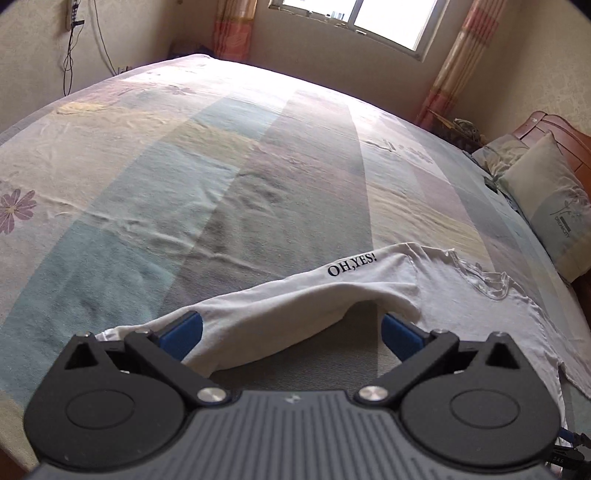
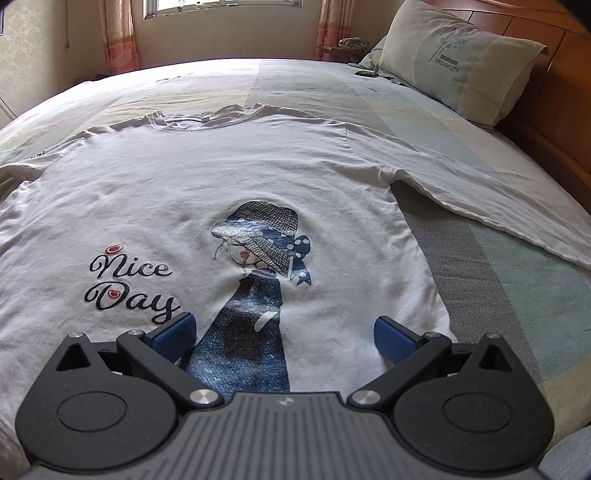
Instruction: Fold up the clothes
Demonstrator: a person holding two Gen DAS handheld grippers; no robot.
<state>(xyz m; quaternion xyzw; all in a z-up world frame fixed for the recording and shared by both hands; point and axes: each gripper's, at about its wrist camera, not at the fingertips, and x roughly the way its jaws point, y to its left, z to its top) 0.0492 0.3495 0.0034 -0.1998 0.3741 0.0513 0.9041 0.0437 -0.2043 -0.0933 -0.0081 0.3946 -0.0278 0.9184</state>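
**White T-shirt spread on bed, both grippers apart over it**

Bed (image 1: 184, 155): the largest item. Its far edge and near edge are cut off by the fisheye frame in both views. The cover is a patchwork of pale green, grey, yellow and pink panels with flower prints; it is lightly wrinkled.

T-shirt (image 2: 229, 173): lies flat on the bed, print side up. Its long axis runs from the collar, at the far side toward the window (image 2: 221, 5), down to the hem, which is hidden under the gripper body in the right wrist view. The shirt's left edge is cut off by that frame. One sleeve extends out flat to the right toward the pillow (image 2: 458, 59). The other sleeve, seen in the left wrist view, carries the text "OH,YES!" and is bunched into a raised fold, so its underside is hidden. The fabric is white; the front shows a figure in a checked hat and blue dress and the script "Nice Day".

Pillow: leans against the wooden headboard (image 2: 546, 48), partly cut off at the right.

Left gripper (image 1: 291, 332): jaws apart, the blue pads standing either side of the bunched sleeve. Whether the pads touch the cloth cannot be told.

Right gripper (image 2: 284, 332): jaws apart, low over the lower front of the shirt, pads flanking the printed dress. Contact with the fabric cannot be told.
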